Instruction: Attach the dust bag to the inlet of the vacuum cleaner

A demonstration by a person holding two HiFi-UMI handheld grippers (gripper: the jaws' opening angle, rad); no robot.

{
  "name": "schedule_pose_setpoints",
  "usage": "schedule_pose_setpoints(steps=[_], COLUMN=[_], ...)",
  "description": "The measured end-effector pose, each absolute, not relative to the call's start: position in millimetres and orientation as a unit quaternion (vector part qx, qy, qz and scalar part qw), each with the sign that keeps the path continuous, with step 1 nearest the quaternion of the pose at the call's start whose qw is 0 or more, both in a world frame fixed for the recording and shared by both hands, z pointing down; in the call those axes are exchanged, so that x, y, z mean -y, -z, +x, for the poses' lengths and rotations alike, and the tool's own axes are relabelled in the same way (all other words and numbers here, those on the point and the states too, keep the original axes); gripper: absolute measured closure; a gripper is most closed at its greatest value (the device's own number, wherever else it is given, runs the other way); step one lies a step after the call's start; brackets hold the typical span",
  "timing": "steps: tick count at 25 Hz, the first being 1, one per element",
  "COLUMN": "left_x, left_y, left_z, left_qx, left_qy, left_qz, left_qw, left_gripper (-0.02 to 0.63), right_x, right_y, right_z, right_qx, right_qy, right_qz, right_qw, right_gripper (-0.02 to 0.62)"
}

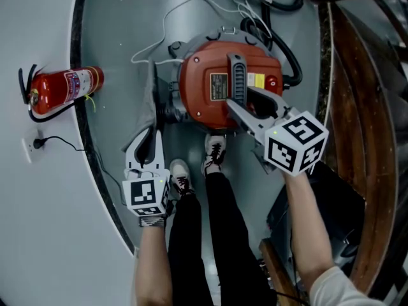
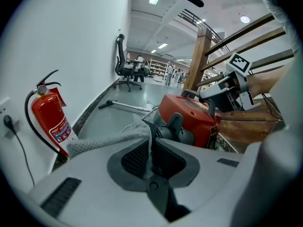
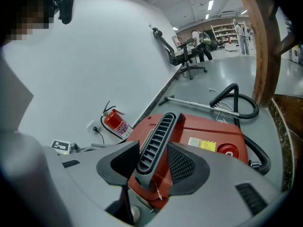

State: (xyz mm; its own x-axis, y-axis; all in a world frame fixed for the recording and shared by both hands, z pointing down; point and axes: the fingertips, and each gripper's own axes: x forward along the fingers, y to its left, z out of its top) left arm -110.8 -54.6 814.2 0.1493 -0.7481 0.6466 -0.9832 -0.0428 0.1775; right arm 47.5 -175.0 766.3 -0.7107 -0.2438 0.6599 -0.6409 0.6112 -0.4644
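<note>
Dust bag [image 2: 105, 143] in near-closed left fingers [image 2: 135, 158]; handle [image 3: 158, 136] in right fingers [image 3: 182, 164]

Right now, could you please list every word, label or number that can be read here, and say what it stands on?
No text is legible.
Fire extinguisher label: print too small to read.
Vacuum cleaner rating plate: too blurred to read.
Yellow sticker on its top: too blurred.
Marker cubes: square patterns, no words.
</note>
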Motion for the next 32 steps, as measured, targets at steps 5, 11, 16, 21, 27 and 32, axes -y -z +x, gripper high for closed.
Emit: schedule_pose_setpoints(steps=[5, 11, 16, 21, 27, 32], left_x=[52.2, 53.0, 57.1, 57.8, 58.6, 59.6], left_y=[-823.4, -828.8, -829.5, -829.4, -829.3, -826.1], left_z=[-107.9, -106.1, -111.4, -112.6, -110.6, -113.3], left_qx=[0.619, 0.63, 0.663, 0.675, 0.665, 0.661], left_qy=[-0.244, -0.317, -0.338, -0.326, -0.264, -0.178], left_qz=[0.691, 0.669, 0.629, 0.616, 0.633, 0.639], left_qw=[0.283, 0.235, 0.223, 0.245, 0.296, 0.35], left_gripper=[0.549, 0.555, 0.572, 0.581, 0.584, 0.584], right_x=[175.7, 175.1, 175.5, 174.9, 175.3, 175.3], right_y=[-766.6, -766.4, -766.1, -766.1, -766.0, -765.8], right_z=[47.9, 47.9, 47.9, 47.7, 47.3, 47.3], right_qx=[0.853, 0.852, 0.853, 0.854, 0.855, 0.856], right_qy=[-0.357, -0.356, -0.356, -0.356, -0.355, -0.356], right_qz=[0.262, 0.263, 0.266, 0.261, 0.261, 0.261], right_qw=[0.278, 0.279, 0.275, 0.276, 0.274, 0.269], right_gripper=[0.414, 0.414, 0.414, 0.414, 0.414, 0.414])
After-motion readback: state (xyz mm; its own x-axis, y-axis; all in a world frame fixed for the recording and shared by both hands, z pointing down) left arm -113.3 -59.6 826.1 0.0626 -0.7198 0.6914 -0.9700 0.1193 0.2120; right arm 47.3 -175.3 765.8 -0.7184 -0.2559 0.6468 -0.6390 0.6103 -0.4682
